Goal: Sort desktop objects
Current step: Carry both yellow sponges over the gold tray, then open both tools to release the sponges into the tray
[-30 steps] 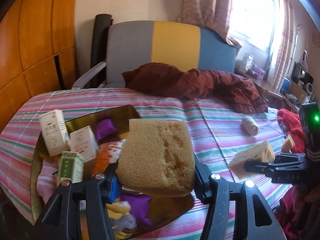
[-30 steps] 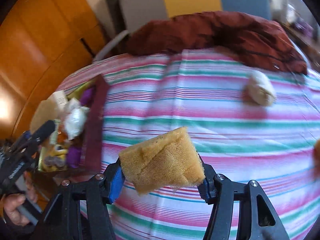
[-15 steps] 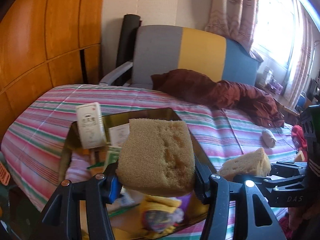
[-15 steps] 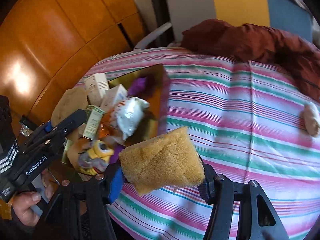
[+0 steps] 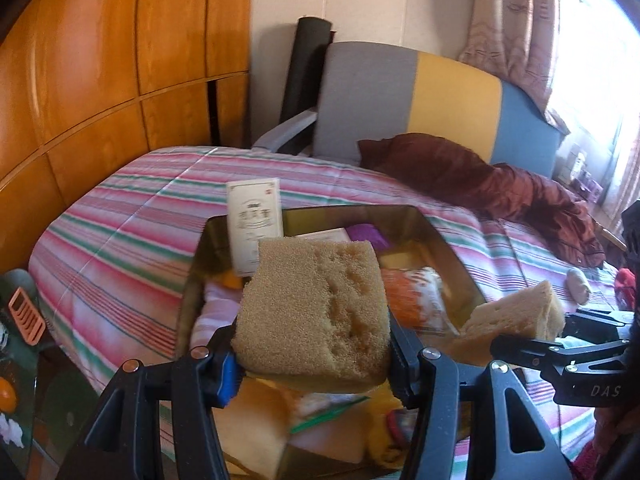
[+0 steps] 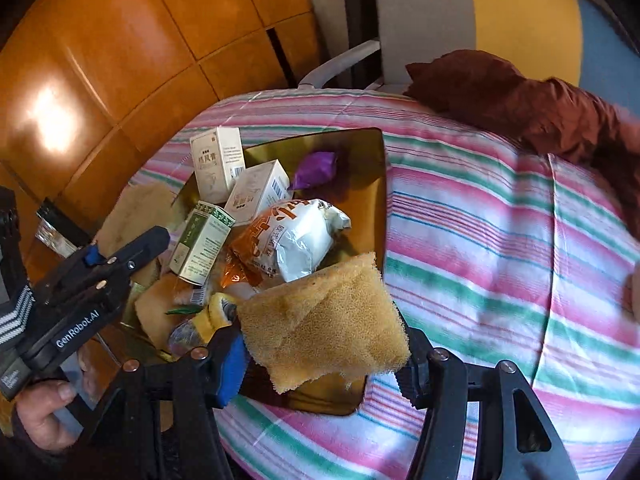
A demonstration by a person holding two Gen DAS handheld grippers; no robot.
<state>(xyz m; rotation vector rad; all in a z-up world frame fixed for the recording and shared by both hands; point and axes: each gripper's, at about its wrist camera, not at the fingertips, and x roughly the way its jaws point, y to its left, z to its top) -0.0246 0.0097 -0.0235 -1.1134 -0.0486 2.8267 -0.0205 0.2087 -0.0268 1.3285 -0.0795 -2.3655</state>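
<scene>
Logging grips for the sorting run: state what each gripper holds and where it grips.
The left gripper clamps a tan sponge by its two opposite side faces. The right gripper clamps a second sponge the same way.

Lighting: daylight from the window (image 5: 596, 40), blown out to white; the curtain (image 5: 516, 28) beside it is washed pale. Glare: a bright patch on the wooden panelling (image 6: 48, 116), a fainter sheen in the left wrist view. Distortion: strong fisheye bending, dark corners. Blur: slight softness throughout, most at the edges farthest from the window.
</scene>
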